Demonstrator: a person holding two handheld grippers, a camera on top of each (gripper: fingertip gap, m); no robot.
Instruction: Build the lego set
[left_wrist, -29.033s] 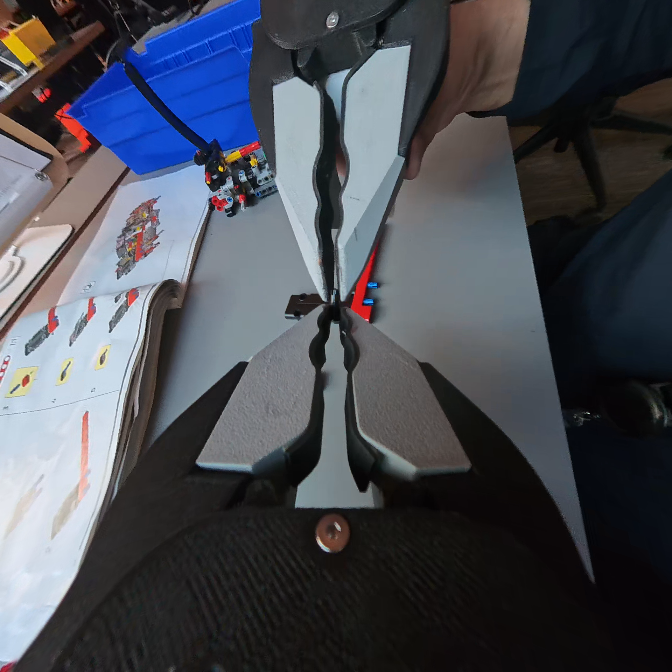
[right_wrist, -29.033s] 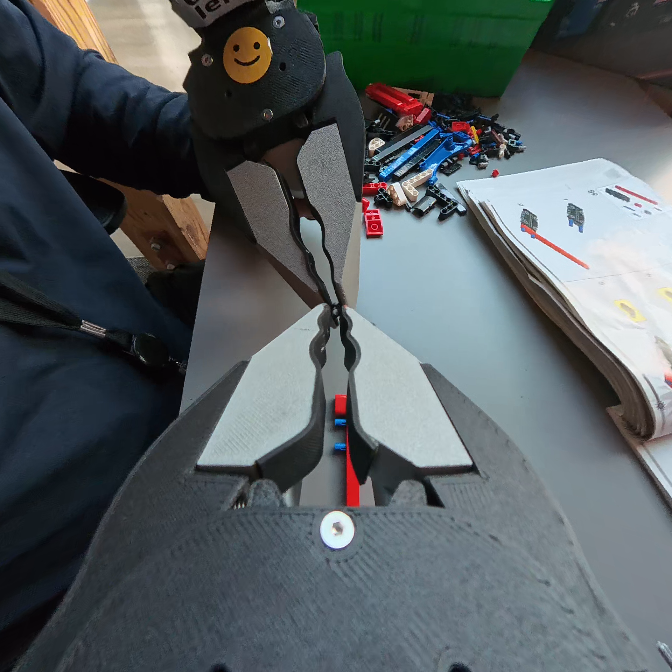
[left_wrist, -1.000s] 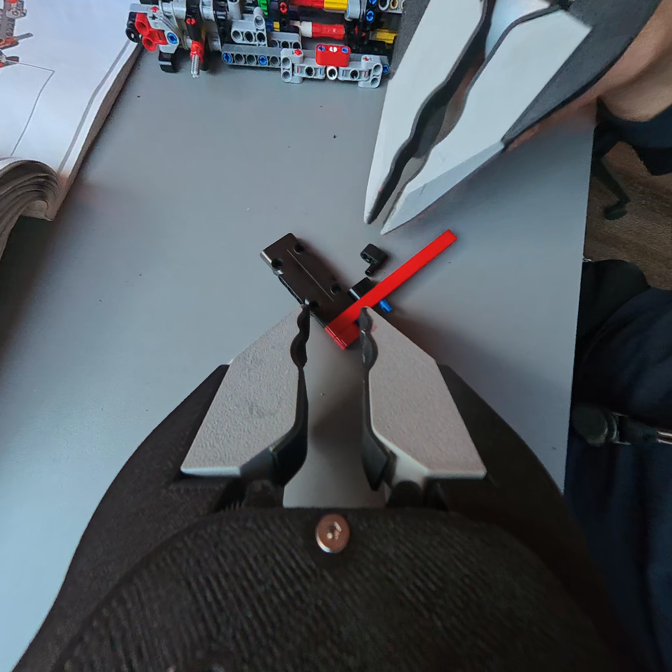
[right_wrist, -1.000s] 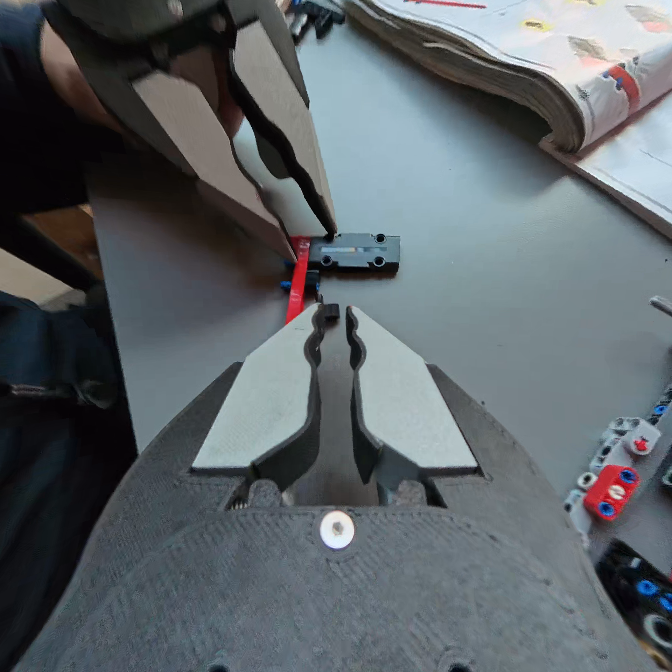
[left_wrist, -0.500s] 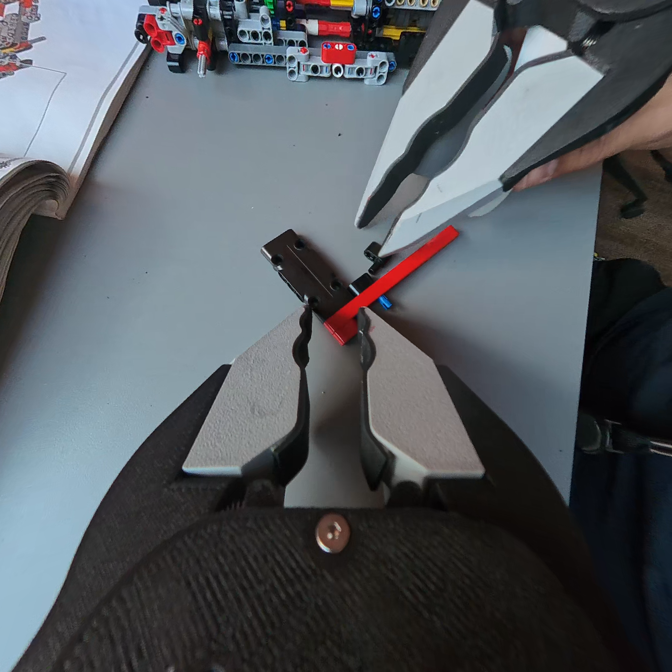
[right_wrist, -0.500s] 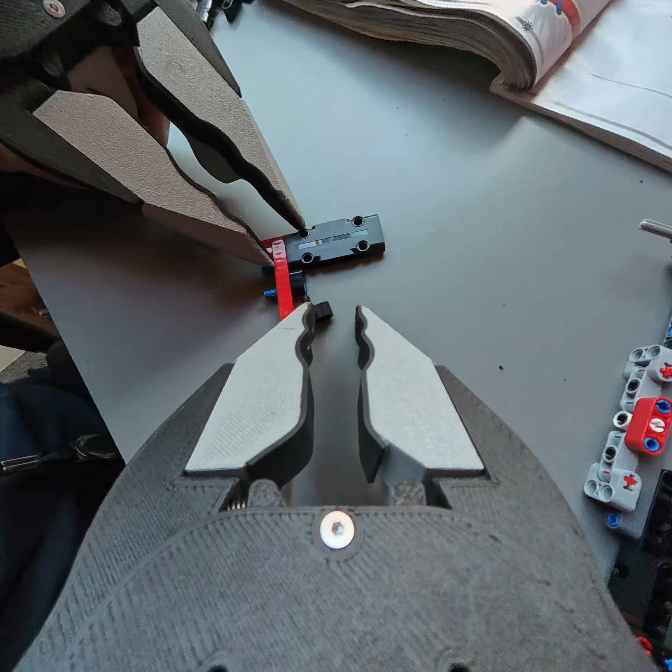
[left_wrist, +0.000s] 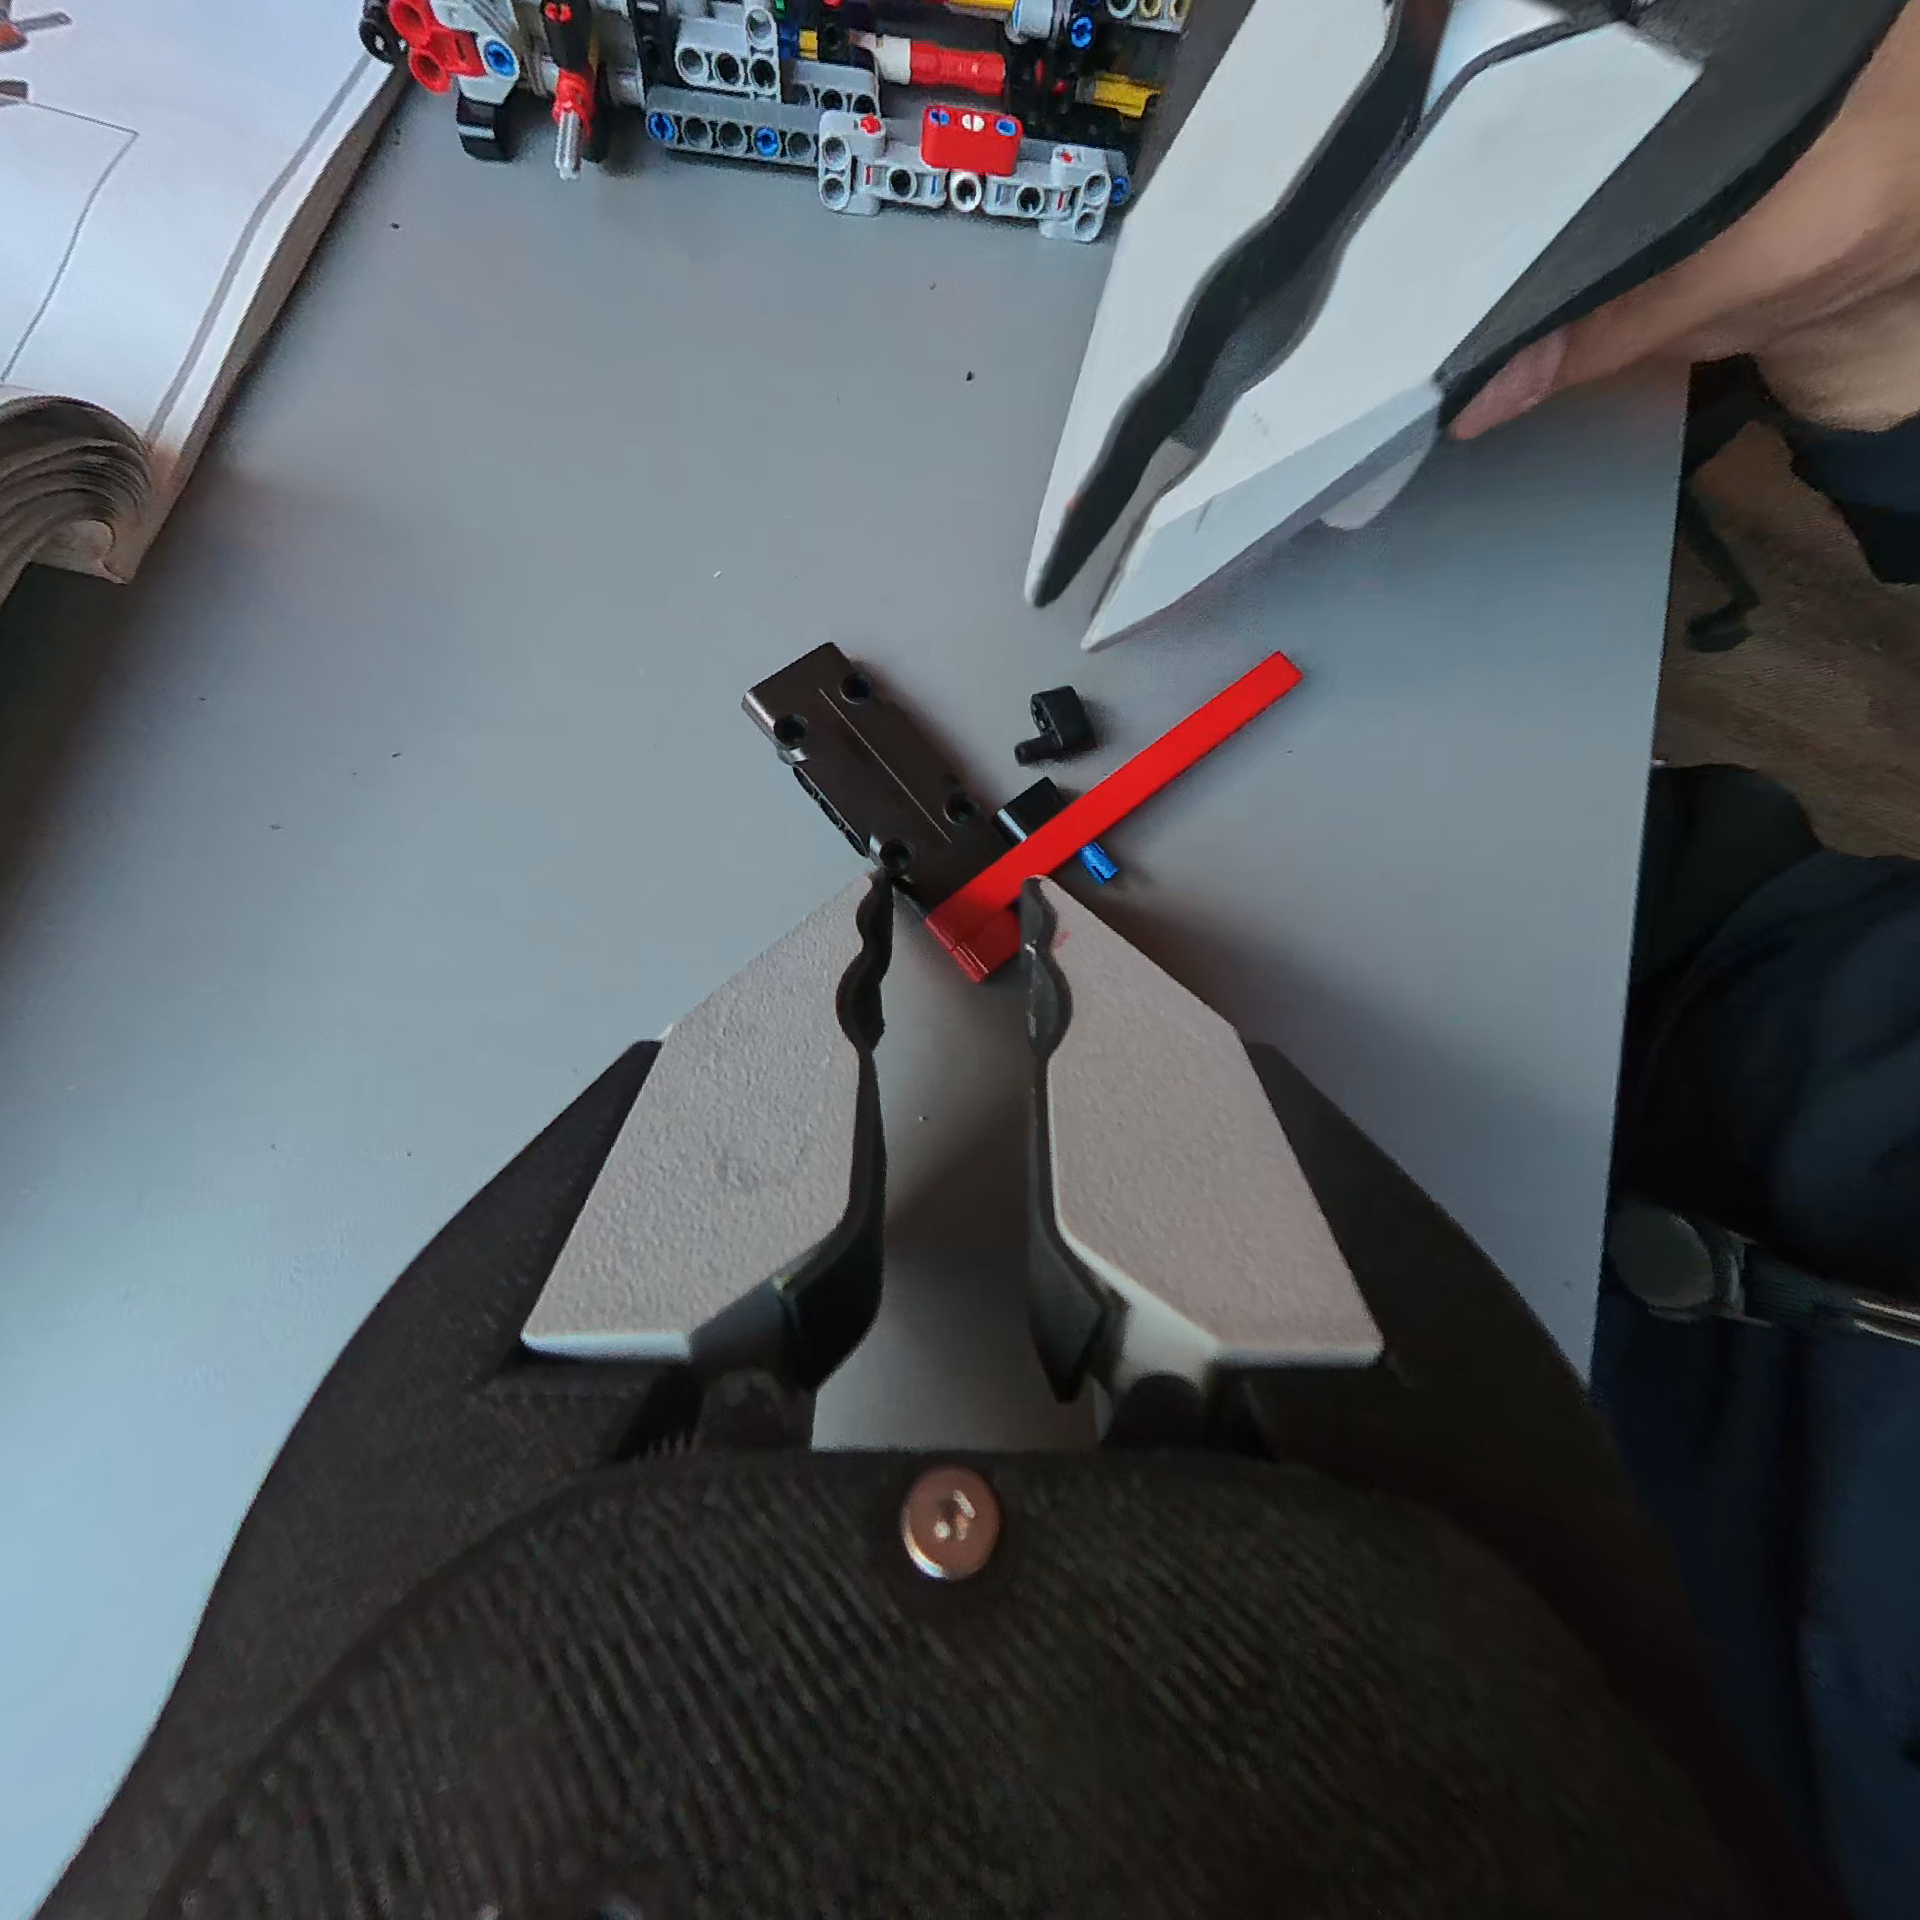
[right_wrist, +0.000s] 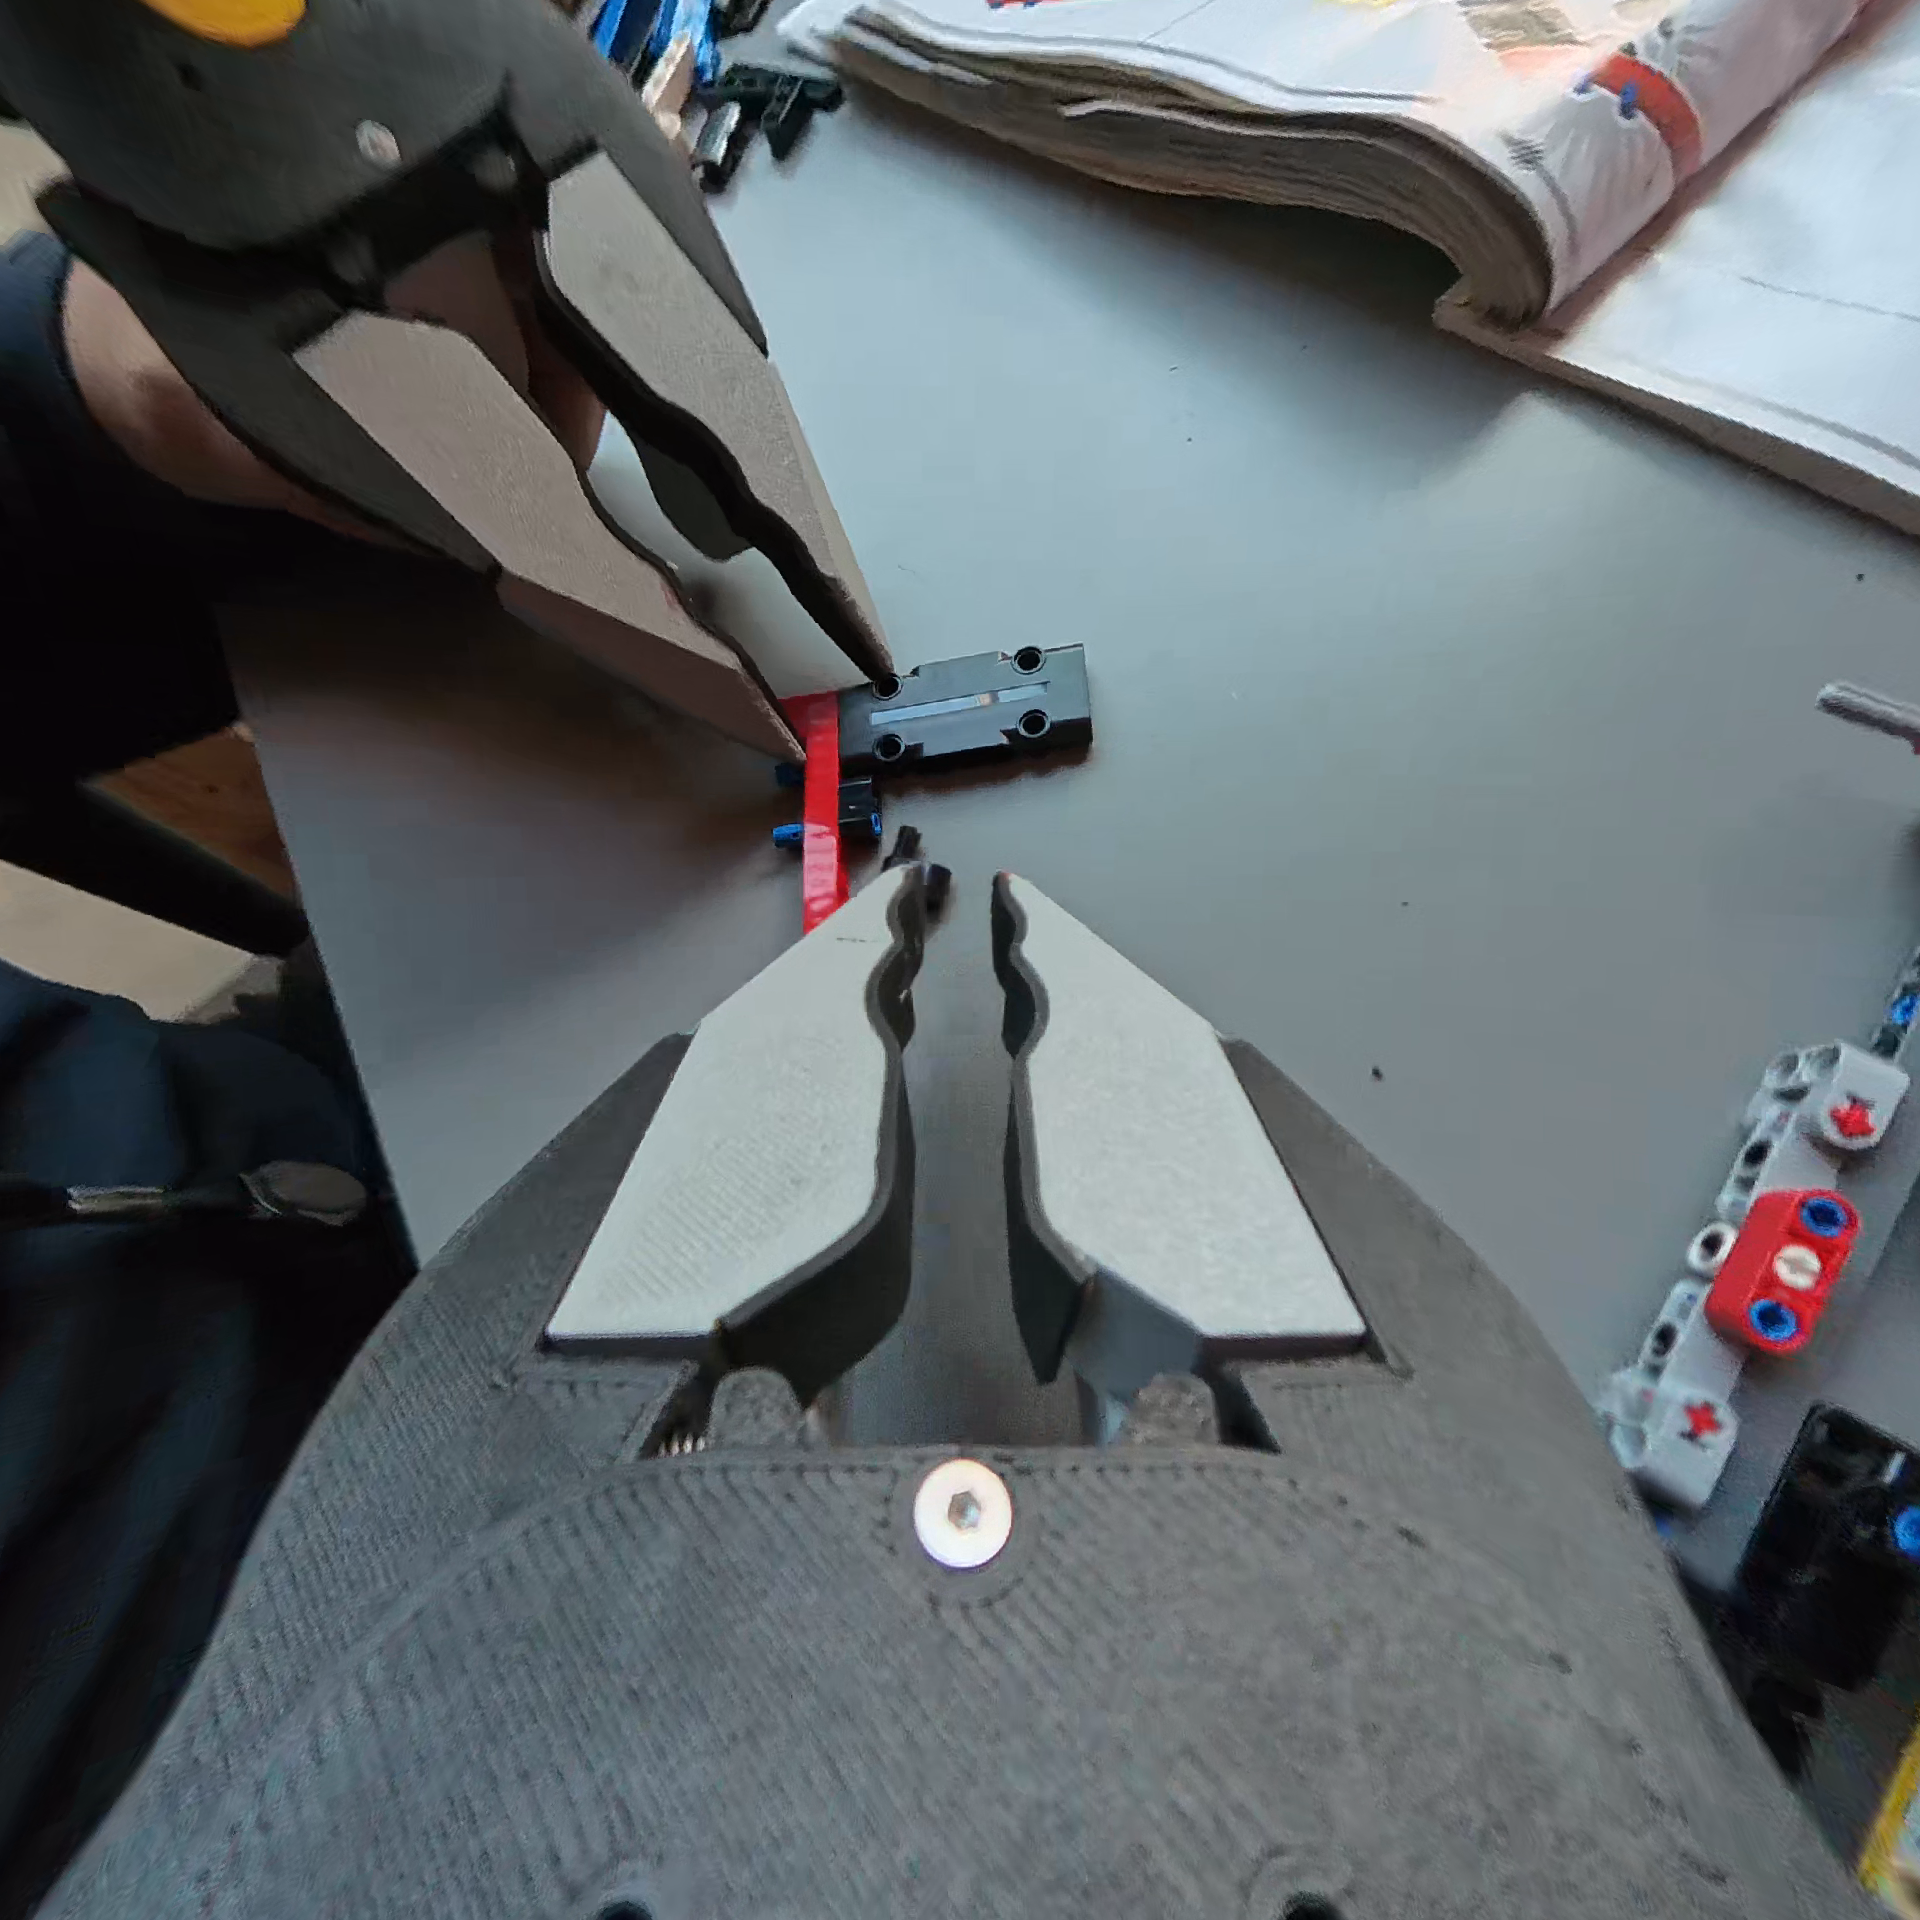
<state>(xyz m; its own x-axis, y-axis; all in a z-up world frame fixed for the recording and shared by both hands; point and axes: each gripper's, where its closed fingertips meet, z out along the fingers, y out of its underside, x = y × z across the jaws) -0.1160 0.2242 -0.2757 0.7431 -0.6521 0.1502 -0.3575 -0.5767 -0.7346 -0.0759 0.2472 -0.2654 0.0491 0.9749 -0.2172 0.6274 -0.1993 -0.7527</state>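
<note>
A black plate (left_wrist: 862, 748) with a long red beam (left_wrist: 1143, 769) across its near end lies on the grey table (left_wrist: 520, 520). My left gripper (left_wrist: 956, 888) is shut on that end, one fingertip on the plate's corner and the other on the beam. The right wrist view shows the same grip on the plate (right_wrist: 977, 707) and beam (right_wrist: 821, 821) by my left gripper (right_wrist: 842, 712). A small black connector (left_wrist: 1060, 722) lies loose beside the beam. My right gripper (left_wrist: 1060, 618) hovers just above it, jaws narrowly apart and empty. In its own view my right gripper (right_wrist: 956, 883) has the connector (right_wrist: 909, 844) just off its left fingertip.
A blue pin (left_wrist: 1096, 862) sticks out under the beam. A partly built brick model (left_wrist: 831, 114) stands at the far edge, also at the right in the right wrist view (right_wrist: 1766, 1247). An open booklet (left_wrist: 62, 260) lies left. The table edge (left_wrist: 1652, 831) is right.
My right gripper opened around the small black connector, then narrowed and drew back up without it; the connector stays on the table. My left gripper kept its hold and barely moved.
</note>
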